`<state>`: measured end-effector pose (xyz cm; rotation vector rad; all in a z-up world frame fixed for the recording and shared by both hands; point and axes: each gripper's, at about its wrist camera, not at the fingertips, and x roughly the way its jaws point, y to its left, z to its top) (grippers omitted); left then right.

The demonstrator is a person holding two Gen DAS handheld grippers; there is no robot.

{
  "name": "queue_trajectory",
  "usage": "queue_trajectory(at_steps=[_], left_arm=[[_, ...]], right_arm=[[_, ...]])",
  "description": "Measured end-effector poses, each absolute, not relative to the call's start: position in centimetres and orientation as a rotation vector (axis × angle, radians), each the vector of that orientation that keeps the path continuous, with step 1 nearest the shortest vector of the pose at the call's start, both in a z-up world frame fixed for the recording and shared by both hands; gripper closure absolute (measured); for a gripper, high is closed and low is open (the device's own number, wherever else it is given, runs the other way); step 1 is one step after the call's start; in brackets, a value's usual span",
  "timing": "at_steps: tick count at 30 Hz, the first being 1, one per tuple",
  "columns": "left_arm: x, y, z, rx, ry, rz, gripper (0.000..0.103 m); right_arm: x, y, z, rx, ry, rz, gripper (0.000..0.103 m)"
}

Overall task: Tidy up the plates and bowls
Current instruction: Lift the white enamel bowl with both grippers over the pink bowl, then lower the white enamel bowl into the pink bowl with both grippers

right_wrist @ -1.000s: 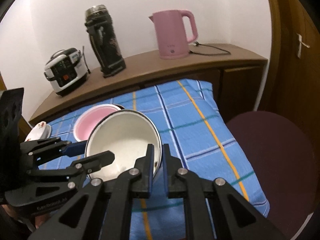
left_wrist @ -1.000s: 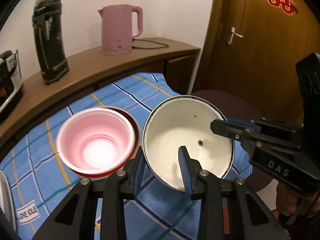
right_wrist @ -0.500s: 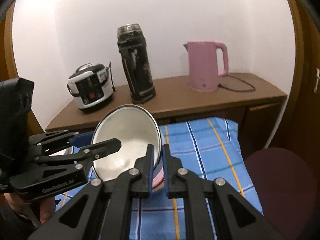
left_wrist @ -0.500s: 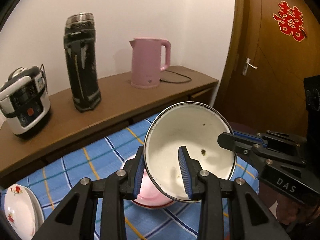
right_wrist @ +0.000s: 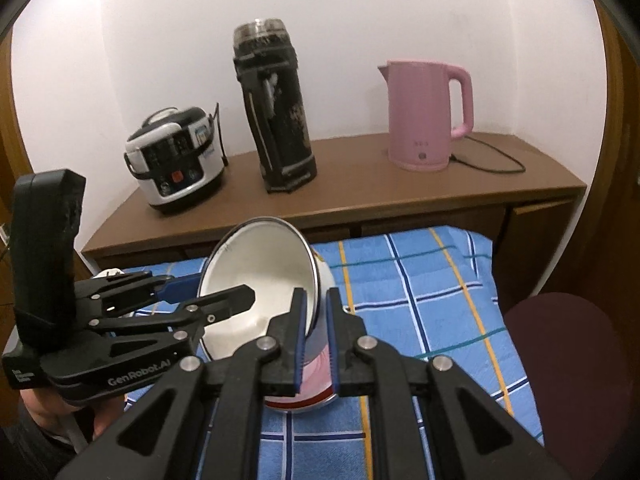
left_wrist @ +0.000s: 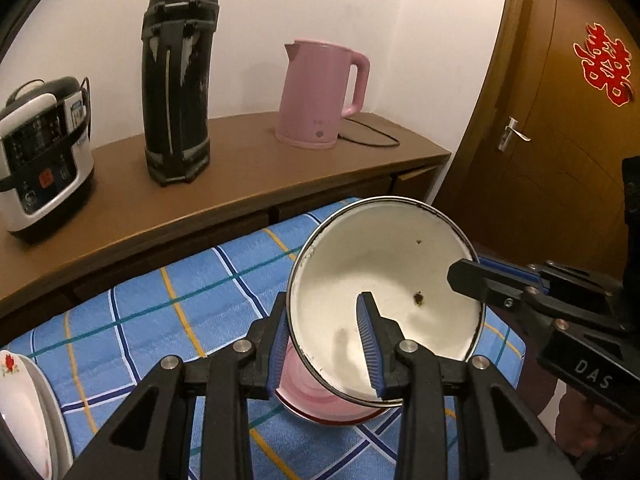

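A white enamel bowl (left_wrist: 384, 280) with a dark rim is tilted and held in the air by both grippers. My left gripper (left_wrist: 326, 344) is shut on its near rim, one finger inside and one outside. My right gripper (right_wrist: 316, 340) is shut on the opposite rim; it also shows in the left wrist view (left_wrist: 520, 288). The bowl (right_wrist: 260, 276) hangs just above a pink bowl (left_wrist: 312, 396), which sits on the blue checked cloth (left_wrist: 160, 312) and shows in the right wrist view (right_wrist: 316, 376). A white floral plate (left_wrist: 20, 400) lies at the cloth's left edge.
A wooden sideboard (left_wrist: 240, 160) behind the cloth carries a rice cooker (left_wrist: 40, 156), a tall black flask (left_wrist: 178, 72) and a pink kettle (left_wrist: 320, 96). A dark round chair seat (right_wrist: 560, 360) stands to the right. A wooden door (left_wrist: 560, 120) is at far right.
Both grippers have lifted the white bowl off the cloth and carried it left, over the pink bowl. The pink bowl is now largely hidden behind it.
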<state>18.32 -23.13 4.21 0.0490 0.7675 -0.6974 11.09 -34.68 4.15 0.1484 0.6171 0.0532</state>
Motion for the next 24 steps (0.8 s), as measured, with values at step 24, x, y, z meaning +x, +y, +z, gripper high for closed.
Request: queue_trajectory(at_steps=[24], left_arm=[[19.0, -23.6, 1.9, 0.06, 0.818, -0.716, 0.067]], right_arm=[[12.8, -35.0, 1.3, 0.157, 0.698, 0.025, 0.092]])
